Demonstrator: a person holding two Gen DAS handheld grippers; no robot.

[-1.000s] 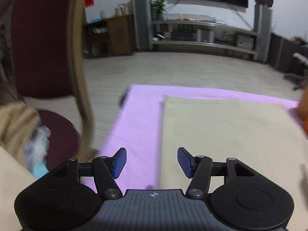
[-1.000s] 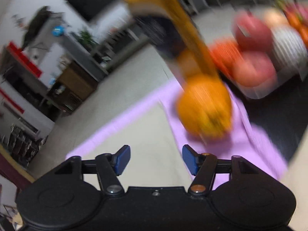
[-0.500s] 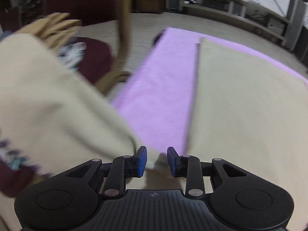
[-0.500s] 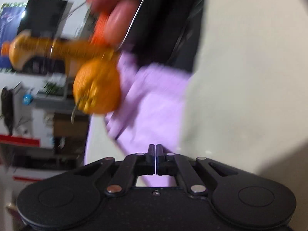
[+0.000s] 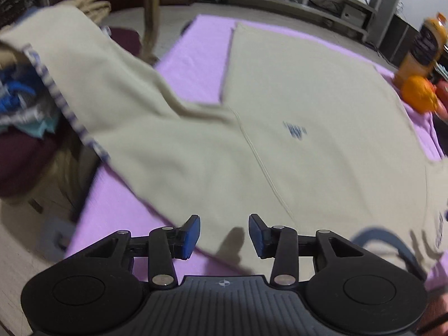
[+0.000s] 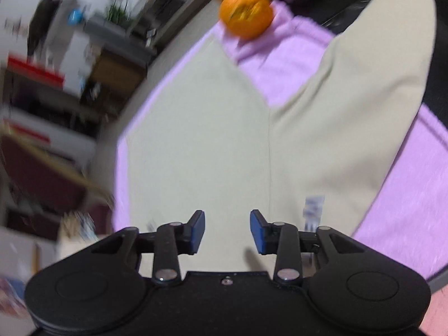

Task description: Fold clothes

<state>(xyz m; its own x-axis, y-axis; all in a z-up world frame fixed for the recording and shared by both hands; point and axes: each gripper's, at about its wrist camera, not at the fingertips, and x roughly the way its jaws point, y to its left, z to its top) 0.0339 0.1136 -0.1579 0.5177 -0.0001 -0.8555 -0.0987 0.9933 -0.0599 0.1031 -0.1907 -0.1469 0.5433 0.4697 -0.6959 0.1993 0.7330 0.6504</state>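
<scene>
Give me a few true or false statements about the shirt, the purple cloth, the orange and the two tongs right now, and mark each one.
1. Both tongs are open and hold nothing. True: the left tongs and right tongs each show a clear gap between the blue pads.
2. The shirt is dark blue. False: it is beige, with a small blue logo.
3. The shirt lies on a purple cloth. True.
4. The orange sits in the middle of the shirt. False: it is off the shirt, at the far right edge of the cloth beside a bottle.
5. The shirt is already folded into a small square. False: it is spread out, with one sleeve stretching off to the left.
</scene>
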